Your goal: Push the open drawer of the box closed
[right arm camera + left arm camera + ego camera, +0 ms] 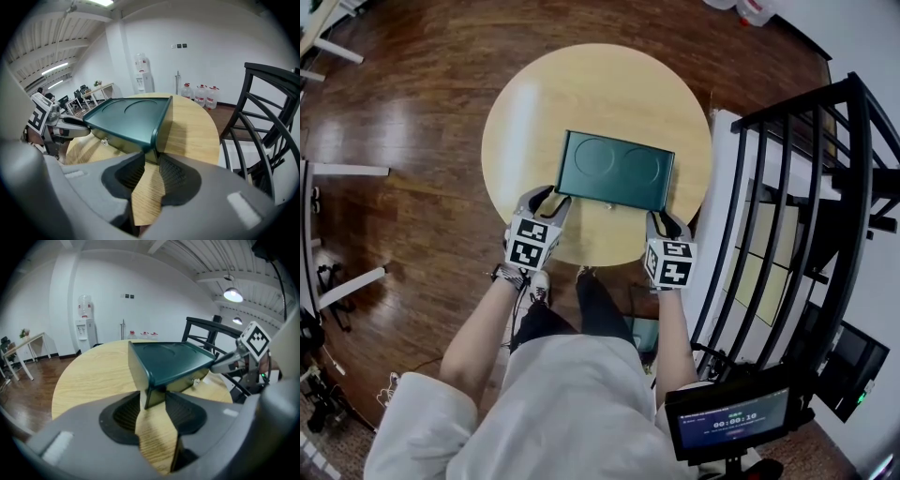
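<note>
A dark green box with two round dents in its lid lies in the middle of a round wooden table. Its drawer front faces me, with a small knob, and looks about level with the box's front. My left gripper is at the box's near left corner, jaws a narrow gap apart, tips against that corner. My right gripper stands the same way at the near right corner. The knob shows on the olive front face, between the two grippers.
A black metal rack stands close to the table's right side. A small screen is at the lower right. White table legs stand on the wooden floor at the left. A water dispenser is by the far wall.
</note>
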Demonstrator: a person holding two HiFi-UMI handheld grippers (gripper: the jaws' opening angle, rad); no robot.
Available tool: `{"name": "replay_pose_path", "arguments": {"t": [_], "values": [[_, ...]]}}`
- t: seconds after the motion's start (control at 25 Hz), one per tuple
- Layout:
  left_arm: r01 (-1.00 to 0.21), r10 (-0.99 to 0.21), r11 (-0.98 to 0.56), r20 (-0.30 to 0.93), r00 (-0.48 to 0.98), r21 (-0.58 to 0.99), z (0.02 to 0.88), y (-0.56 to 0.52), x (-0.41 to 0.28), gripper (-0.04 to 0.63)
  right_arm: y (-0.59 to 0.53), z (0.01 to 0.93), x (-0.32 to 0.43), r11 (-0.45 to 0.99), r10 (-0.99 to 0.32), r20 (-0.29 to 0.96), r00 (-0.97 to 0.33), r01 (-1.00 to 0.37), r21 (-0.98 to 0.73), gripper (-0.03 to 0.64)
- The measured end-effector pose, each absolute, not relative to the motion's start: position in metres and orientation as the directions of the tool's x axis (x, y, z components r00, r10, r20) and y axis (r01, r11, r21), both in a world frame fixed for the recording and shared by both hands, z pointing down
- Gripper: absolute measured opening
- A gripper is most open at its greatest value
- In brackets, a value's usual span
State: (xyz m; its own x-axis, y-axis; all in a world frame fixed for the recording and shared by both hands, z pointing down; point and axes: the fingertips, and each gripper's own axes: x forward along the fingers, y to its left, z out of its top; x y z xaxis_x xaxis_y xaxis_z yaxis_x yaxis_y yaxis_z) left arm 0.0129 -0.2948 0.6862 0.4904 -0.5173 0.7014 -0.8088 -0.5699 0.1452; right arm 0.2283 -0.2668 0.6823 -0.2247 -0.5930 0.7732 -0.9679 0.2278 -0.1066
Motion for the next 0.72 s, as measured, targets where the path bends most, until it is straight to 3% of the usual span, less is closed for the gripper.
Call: {"name": "replay_pose_path", "arguments": {"t": [0.4,0.72], "values": [[-0.8,-0.525,-0.581,0.684,0.507,0.147,0.681,-0.282,0.015,0.178,-0.248,0.676,0.22,0.135,-0.616,0.766,-0.184,-0.983,-0.128,0.101],[-0.798,-0.596,-0.583,0.589,0.546,0.151,0.628,-0.27,0.008,0.129,-0.23,0.624,0.207,0.105,-0.701,0.696,-0.155,-0.988,-0.114,0.068]]}}
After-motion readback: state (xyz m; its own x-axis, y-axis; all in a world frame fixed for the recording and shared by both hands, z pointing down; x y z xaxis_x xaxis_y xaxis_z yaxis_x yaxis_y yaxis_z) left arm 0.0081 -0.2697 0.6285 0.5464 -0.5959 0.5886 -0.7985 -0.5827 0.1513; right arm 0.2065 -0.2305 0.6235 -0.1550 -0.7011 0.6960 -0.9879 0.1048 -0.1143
